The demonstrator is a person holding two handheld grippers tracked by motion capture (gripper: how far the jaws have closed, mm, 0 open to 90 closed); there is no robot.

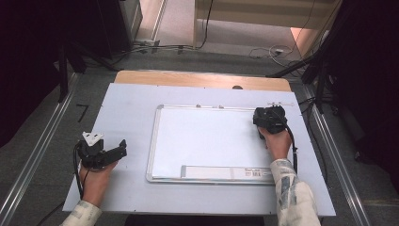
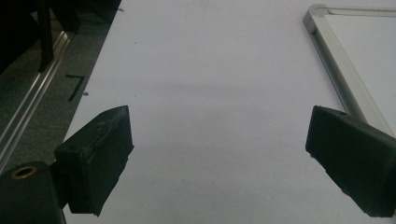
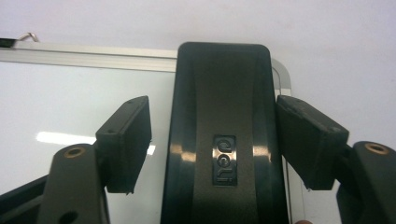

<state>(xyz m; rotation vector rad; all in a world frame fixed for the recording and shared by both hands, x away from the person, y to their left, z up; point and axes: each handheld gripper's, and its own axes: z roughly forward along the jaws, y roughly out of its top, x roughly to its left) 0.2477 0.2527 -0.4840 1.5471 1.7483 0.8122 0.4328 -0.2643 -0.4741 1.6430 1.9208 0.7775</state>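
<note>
While our right gripper [image 3: 212, 140] straddles the glossy black plastic whiteboard eraser [image 3: 223, 135], its jaws stand just clear of the flanks, pressing neither; the eraser's long axis runs toward twelve o'clock. It lies at the aluminium-framed whiteboard [image 1: 155, 141]'s two-o'clock corner, while our left gripper [image 1: 120, 151], jaws wide and empty, waits well off at nine o'clock.

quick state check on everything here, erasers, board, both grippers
whiteboard: flat on the table, writing surface blank
black eraser: on the whiteboard's top right corner, between the right gripper's jaws; the left jaw stands clear of it, the right jaw at its edge
right gripper: open around the black eraser
left gripper: open, nothing between its jaws, over the table left of the whiteboard
</note>
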